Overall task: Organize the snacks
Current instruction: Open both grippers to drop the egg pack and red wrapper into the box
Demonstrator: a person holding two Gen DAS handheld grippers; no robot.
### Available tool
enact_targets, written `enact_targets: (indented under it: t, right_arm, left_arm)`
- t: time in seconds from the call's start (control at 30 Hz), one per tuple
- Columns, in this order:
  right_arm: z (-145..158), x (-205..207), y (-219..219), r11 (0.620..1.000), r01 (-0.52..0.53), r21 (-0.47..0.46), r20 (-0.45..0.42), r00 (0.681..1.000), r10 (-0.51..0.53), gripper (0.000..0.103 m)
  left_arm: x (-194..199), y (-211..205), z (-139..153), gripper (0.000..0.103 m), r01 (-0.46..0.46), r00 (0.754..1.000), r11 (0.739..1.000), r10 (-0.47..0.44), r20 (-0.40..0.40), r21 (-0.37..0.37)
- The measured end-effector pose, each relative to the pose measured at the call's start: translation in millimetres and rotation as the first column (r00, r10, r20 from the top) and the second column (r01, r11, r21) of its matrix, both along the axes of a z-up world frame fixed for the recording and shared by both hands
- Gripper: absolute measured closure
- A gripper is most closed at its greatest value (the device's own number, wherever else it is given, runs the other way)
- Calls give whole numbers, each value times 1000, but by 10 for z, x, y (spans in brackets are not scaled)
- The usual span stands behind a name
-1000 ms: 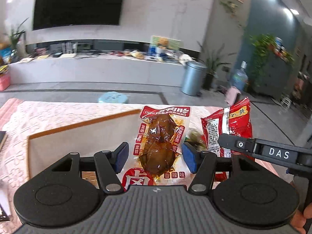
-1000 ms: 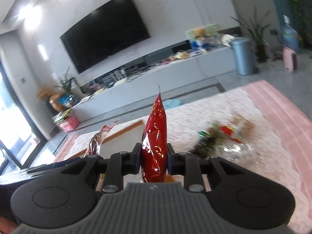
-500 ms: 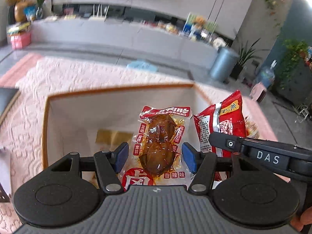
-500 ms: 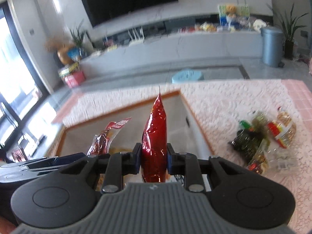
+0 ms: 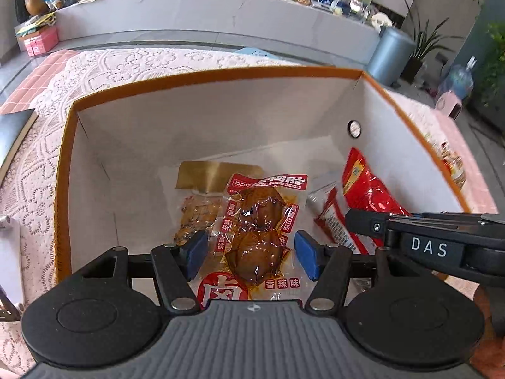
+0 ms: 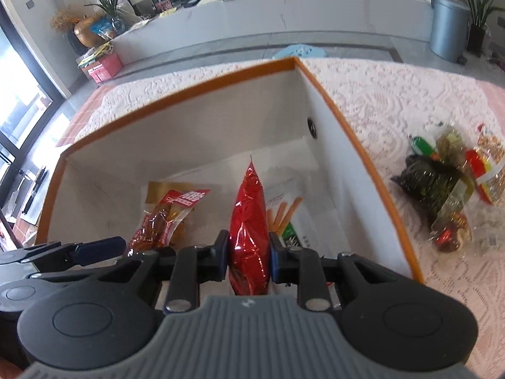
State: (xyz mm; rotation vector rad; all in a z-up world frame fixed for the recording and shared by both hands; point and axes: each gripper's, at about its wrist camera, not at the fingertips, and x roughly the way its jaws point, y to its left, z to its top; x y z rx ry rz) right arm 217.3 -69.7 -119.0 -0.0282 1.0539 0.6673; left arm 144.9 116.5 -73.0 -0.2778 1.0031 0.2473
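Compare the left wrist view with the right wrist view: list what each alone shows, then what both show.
Left wrist only: a dark book at the cloth's left edge, and a water jug on the floor at far right.

Right wrist only: a snack pile on the cloth right of the box, and a breadstick pack lying in the box.

Both: the orange-rimmed box, the left tongs holding the clear meat pack over it, the right tongs pinching the red bag, a gold pack on the box floor, and the grey bin.
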Motion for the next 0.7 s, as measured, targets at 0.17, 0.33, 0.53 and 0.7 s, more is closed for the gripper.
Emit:
enact_targets:
  t: [0.17,0.33,0.53,0.7]
  right_arm:
    - [-38,-8,26,1000,-9,-27,3,1000,9,79]
    - [-29,-12,45,999,-9,-39,8,1000,10,78]
    - [54,-66,49,998,-6,-58,45,999,9,66]
    - [143,-90,-1,998,9,-60,76,997,-4,54]
  left_arm:
    - [7,-14,-6,32,3,1000,1000,-3,-28,-5]
    - [-6,37,-41,30,-15,999,999,13,-47,-44]
    - [-59,82,-1,25,-47,998,998,45,-37,-52]
    - [-125,84,91,22,-56,998,998,56,-12,-37]
